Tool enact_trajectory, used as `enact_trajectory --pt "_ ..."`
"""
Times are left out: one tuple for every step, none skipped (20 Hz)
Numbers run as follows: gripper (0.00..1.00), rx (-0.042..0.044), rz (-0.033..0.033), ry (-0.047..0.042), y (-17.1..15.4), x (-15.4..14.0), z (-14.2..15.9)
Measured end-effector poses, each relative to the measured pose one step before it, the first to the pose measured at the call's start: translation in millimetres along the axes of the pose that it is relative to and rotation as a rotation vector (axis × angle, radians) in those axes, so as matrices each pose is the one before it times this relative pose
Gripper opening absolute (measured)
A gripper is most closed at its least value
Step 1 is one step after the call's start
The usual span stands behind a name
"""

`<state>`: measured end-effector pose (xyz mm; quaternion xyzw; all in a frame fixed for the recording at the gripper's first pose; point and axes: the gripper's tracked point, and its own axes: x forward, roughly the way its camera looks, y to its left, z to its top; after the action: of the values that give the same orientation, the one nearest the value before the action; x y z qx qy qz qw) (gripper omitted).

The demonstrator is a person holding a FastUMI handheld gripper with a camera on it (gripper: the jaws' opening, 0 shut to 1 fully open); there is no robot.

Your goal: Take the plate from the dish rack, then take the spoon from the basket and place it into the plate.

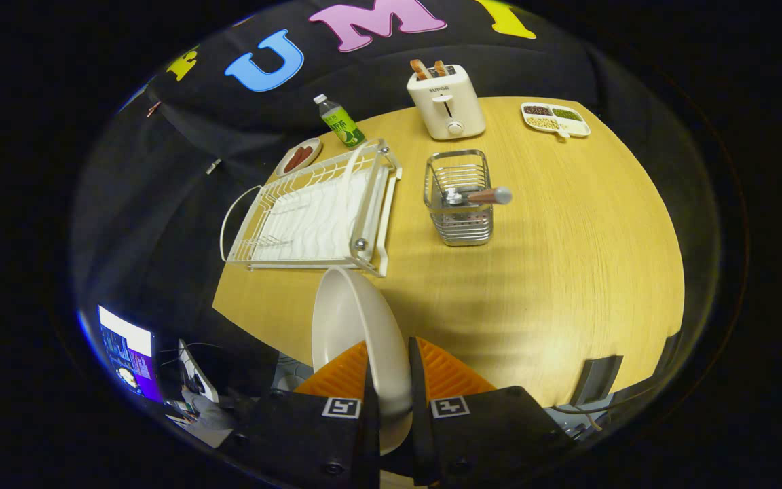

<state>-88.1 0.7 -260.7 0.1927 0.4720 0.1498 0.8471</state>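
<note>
The tool (388, 353) grips the plate (354, 326) on edge between its 2 fingers, lifted near the dish rack (316, 210). Step 1 looks nearly done; next, set it flat on the tabletop (567, 258), then fetch the spoon (482, 196) from the basket (457, 198).

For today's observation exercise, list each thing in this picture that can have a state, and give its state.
Tongs: shut on the plate's rim.
Plate: held on edge, above the table.
Rack: empty, on the table.
Basket: upright, spoon inside.
Spoon: in the basket, handle sticking out.
Toaster: two slices standing up.
Bottle: upright, capped.
</note>
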Motion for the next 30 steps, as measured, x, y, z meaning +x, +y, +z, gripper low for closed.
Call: enact_trajectory --pt "0.23 0.00472 -0.00357 0.01262 -13.38 6.12 -1.68" --pt "0.23 0.00988 -0.00311 0.01219 -12.41 6.17 -0.43" --pt "0.23 0.01315 0.00014 0.00903 -10.24 7.37 -0.65" --pt "0.23 0.01062 0.00416 0.01002 -7.89 6.54 0.50" --pt "0.23 0.01294 0.01953 0.00545 -5.92 6.88 3.20" --pt "0.23 0.02281 0.02425 0.00272 -3.31 6.22 3.79" --pt "0.23 0.01533 0.02213 0.00359 -4.11 3.76 5.89" --pt "0.23 0.01007 0.01980 0.00540 -2.50 6.41 4.43" --pt "0.24 -0.00191 0.00389 0.00366 -5.68 5.67 2.59" --pt "0.26 -0.00905 0.00613 0.00426 -4.08 2.30 1.94" --pt "0.27 -0.01059 -0.00766 -0.00148 -4.69 3.81 1.66" --pt "0.31 -0.01781 -0.01978 -0.00534 -7.86 1.52 1.83" --pt "0.33 -0.01677 -0.02139 -0.00034 -6.73 1.36 0.84" --pt "0.35 -0.02151 -0.01166 0.00172 -5.77 -3.54 1.61" --pt "0.39 -0.02229 0.00094 -0.01002 -2.18 1.62 2.54" --pt "0.57 -0.02592 0.00918 -0.02016 0.15 -2.35 4.83" --pt "0.64 -0.02876 0.00208 -0.03238 -1.83 -4.69 6.76" --pt "0.71 -0.03067 0.01045 -0.04543 2.31 -4.80 7.46" --pt "0.80 -0.04020 0.00736 -0.04869 2.69 -5.01 8.73" --pt "1.00 -0.04877 0.01187 -0.05383 3.62 -4.84 12.06" --pt "1.00 -0.04765 0.00202 -0.04990 2.36 -3.44 11.66" --pt "0.99 -0.04475 -0.00041 -0.05090 1.18 -4.00 12.22" --pt "0.99 -0.03394 -0.00373 -0.05008 1.54 -4.52 13.01" --pt "0.99 -0.02199 -0.00026 -0.04530 2.91 -4.70 11.11" --pt "0.99 -0.01445 0.00168 -0.03635 3.16 -2.82 11.34" --pt "0.99 -0.00693 0.01088 -0.02519 5.26 -1.55 7.69" --pt "0.99 -0.00612 0.01342 -0.02081 4.98 1.99 7.47" --pt "0.99 -0.00796 0.00452 -0.01928 1.76 1.90 7.71" --pt "0.99 -0.00212 0.00575 -0.01933 1.75 2.85 8.05" --pt "0.99 -0.00010 0.00465 -0.02176 1.72 5.73 6.39"
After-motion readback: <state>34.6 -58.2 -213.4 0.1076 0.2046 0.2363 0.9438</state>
